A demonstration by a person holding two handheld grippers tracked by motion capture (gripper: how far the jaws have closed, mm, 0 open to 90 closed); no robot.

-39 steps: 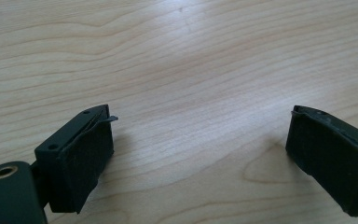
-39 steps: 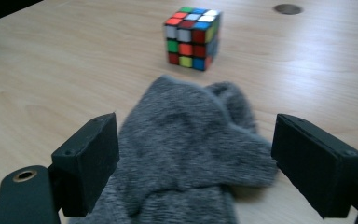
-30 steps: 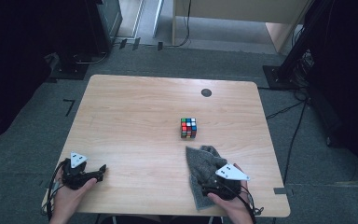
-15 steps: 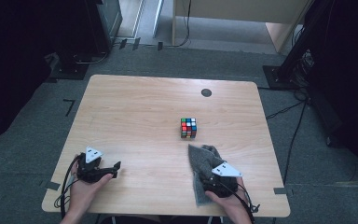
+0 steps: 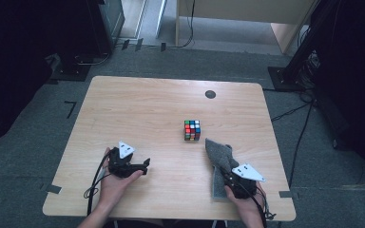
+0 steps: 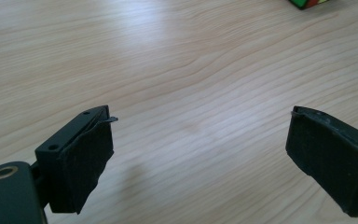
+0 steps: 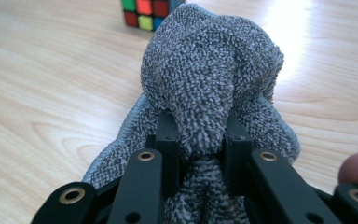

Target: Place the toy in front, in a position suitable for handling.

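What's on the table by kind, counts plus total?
Grey cloth: 1
Puzzle cube: 1
Hand-held gripper: 2, the left hand-held gripper and the right hand-held gripper
Total: 4

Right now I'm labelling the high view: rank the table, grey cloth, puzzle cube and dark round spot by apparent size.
1. table
2. grey cloth
3. puzzle cube
4. dark round spot

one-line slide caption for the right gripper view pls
Right gripper fingers pinching a bunched grey terry cloth on the wooden table, colourful puzzle cube behind.
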